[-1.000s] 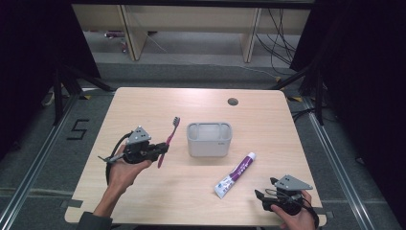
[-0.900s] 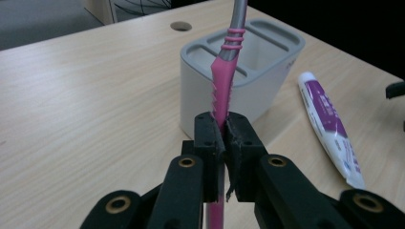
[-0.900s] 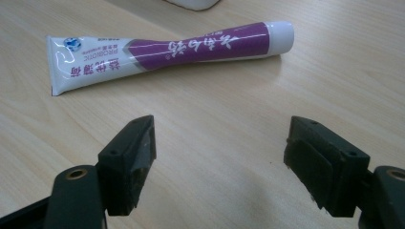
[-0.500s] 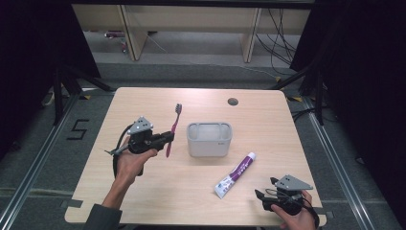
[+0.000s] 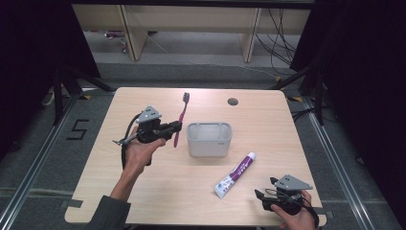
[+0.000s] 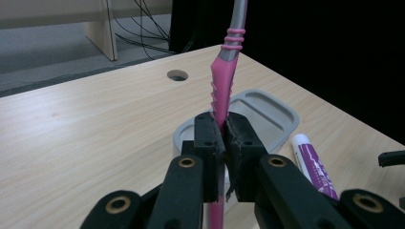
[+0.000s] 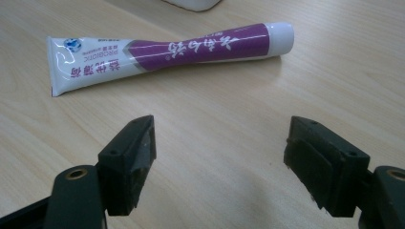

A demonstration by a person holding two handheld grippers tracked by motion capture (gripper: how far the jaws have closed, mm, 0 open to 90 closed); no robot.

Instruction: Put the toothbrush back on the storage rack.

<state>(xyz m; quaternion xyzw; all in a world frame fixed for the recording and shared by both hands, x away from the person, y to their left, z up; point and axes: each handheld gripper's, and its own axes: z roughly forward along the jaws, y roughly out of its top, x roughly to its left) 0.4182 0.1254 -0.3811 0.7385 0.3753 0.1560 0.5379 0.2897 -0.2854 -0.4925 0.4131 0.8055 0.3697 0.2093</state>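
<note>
Item one: we hold the left gripper (image 5: 173, 128) above the left half of the wooden table (image 5: 143, 191), just left of the grey tray. Its jaws are clamped tight on the pink toothbrush (image 5: 181, 120), gripping the ribbed handle low down; in the left gripper view the handle (image 6: 223, 90) rises straight up from between the pads, and a short length of it shows below them. From above, the brush head points toward the far edge of the table.

Item two: grey tray (image 5: 209, 139), mid-table, apart from the brush.

Item three: we keep the right gripper (image 5: 261, 199) low at the near right corner. Its jaws stand wide apart with bare tabletop between them, touching nothing.

Item four: toothpaste tube (image 7: 167, 55), white and purple, flat on the table, near the right gripper and just beyond its jaws.
</note>
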